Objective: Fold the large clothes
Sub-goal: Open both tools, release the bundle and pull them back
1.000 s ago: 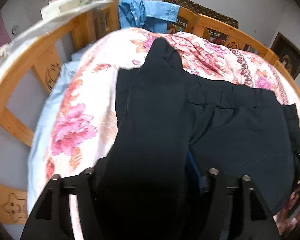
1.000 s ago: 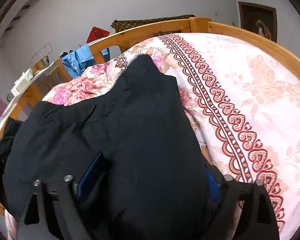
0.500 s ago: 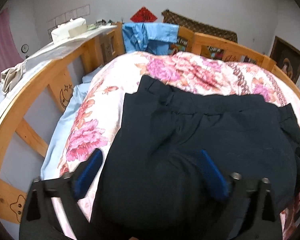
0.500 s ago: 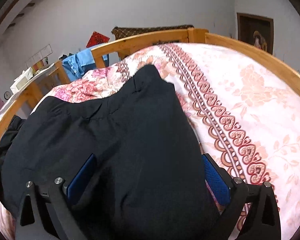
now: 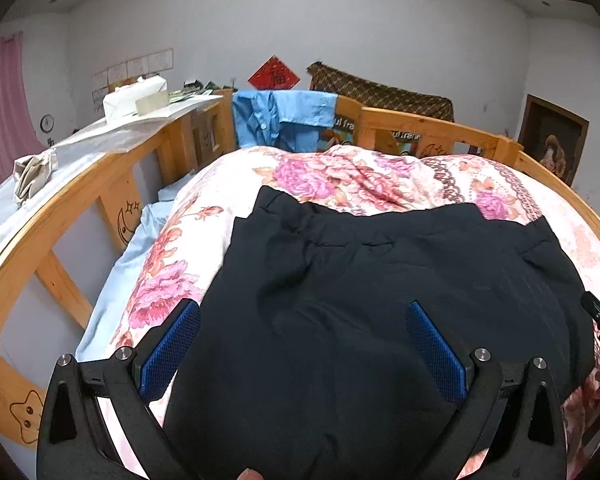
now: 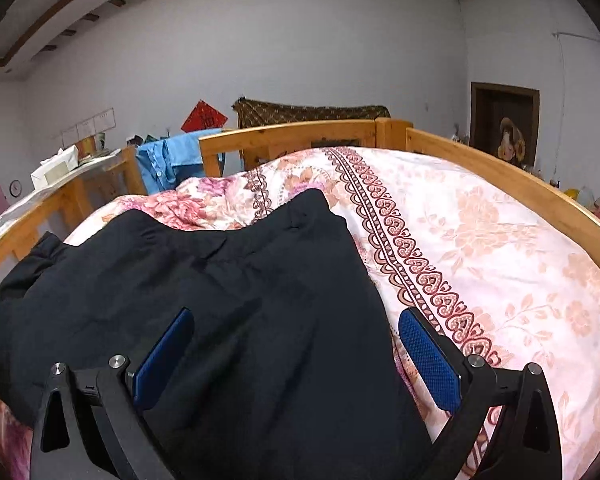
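Wooden bed frame (image 5: 412,120) holds floral quilt (image 6: 480,240) and dark trousers (image 5: 360,280); both grippers' fingers (image 5: 172,348) spread apart.

Left gripper (image 5: 302,324): jaws spread wide, blue pads (image 5: 172,350) facing each other, nothing pinched between them; tips angled downward. Right gripper (image 6: 296,326): jaws likewise fully apart, blue pads (image 6: 428,356) bare and clear of contact, tips tilted downward. A fingertip (image 5: 250,475) shows behind the left jaws
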### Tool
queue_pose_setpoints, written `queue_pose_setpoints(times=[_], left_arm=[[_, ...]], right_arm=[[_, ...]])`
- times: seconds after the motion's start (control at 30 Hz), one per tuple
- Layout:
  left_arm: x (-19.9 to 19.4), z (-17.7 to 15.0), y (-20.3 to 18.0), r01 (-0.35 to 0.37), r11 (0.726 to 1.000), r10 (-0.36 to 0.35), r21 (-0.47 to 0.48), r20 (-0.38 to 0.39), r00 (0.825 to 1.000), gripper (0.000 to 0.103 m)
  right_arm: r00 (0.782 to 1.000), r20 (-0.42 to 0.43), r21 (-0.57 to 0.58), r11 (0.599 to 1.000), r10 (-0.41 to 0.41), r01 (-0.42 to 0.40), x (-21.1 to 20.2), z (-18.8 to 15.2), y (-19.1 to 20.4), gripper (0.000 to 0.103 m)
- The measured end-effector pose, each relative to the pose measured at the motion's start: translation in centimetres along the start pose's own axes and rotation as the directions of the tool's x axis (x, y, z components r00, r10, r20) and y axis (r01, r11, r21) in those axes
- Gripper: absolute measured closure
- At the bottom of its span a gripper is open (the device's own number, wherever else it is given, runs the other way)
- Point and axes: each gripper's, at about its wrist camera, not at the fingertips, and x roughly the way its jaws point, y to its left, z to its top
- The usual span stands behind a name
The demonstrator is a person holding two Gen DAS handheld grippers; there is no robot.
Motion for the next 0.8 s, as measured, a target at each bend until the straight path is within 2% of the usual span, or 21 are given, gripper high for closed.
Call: queue_pose_setpoints(times=[0.23, 0.47, 0.8], left_arm=[[-2.3, -2.4, -1.5, 0.032, 0.999, -0.034, 0.033, 0.048, 0.998, 0.002], [-4.2, -3.8, -2.5, 0.051, 0.998, -0.055, 0.042, 0.086, 0.995, 0.002], [-7.0, -5.8, -2.0, 0.067, 0.998, -0.064, -0.018, 0.117, 0.991, 0.002]], right_arm=[[1.000, 0.016, 0.006, 1.000, 0.025, -0.025, -2.0, -0.8, 1.1, 0.000], [0.996, 0.081, -0.020, 0.999, 0.035, -0.034, -4.9, -1.3, 2.1, 0.000], [0.987, 0.124, -0.070, 0.993, 0.103, -0.094, -9.0, -2.3, 4.9, 0.000]])
